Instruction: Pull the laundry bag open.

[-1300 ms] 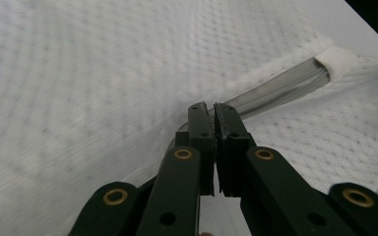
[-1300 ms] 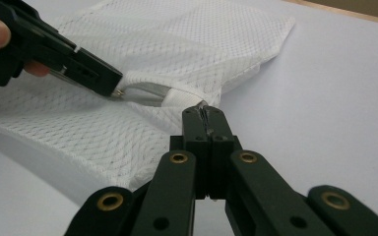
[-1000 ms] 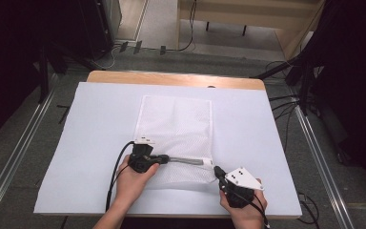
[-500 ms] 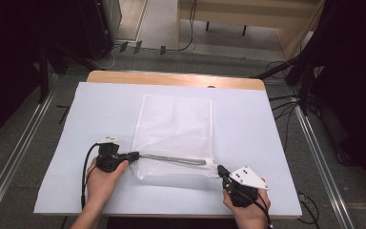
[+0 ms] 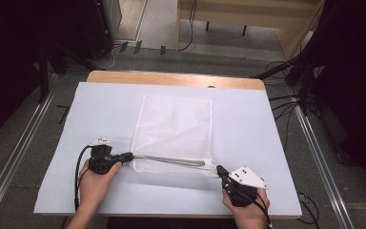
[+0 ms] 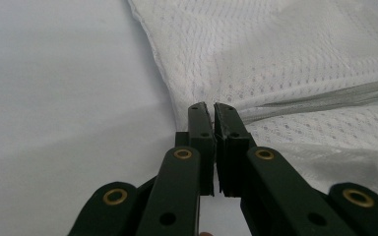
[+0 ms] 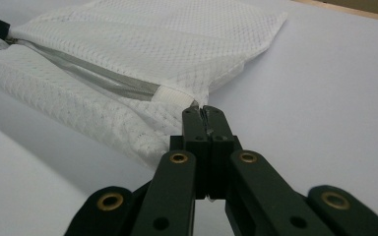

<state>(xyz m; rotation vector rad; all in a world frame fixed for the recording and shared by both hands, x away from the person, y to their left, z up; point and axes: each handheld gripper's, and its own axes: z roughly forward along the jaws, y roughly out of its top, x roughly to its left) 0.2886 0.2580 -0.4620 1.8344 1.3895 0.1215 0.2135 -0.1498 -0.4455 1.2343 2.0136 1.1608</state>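
Observation:
A white mesh bag [image 5: 176, 129] lies flat on the white-covered table [image 5: 252, 119]. A grey zipper [image 5: 171, 160] runs across the bag near its front edge. My left gripper [image 5: 128, 155] is shut at the zipper's left end, where the pull is hidden between the jaws. In the left gripper view the jaws of the left gripper [image 6: 212, 105] meet where the zipper [image 6: 325, 96] ends. My right gripper [image 5: 219, 169] is shut on the bag's front right corner. The right gripper view shows the right gripper [image 7: 204, 110] pinching mesh just past the zipper's white end tab [image 7: 174, 94].
The table's wooden back edge [image 5: 171, 78] shows beyond the white cover. Metal rails [image 5: 19, 157] run along the floor on both sides, with dark equipment and cables [image 5: 286, 102] around. White surface lies bare on either side of the bag.
My left gripper slid left along the zipper from the bag's middle to its left edge, lengthening the grey line. The right gripper stayed at the right corner.

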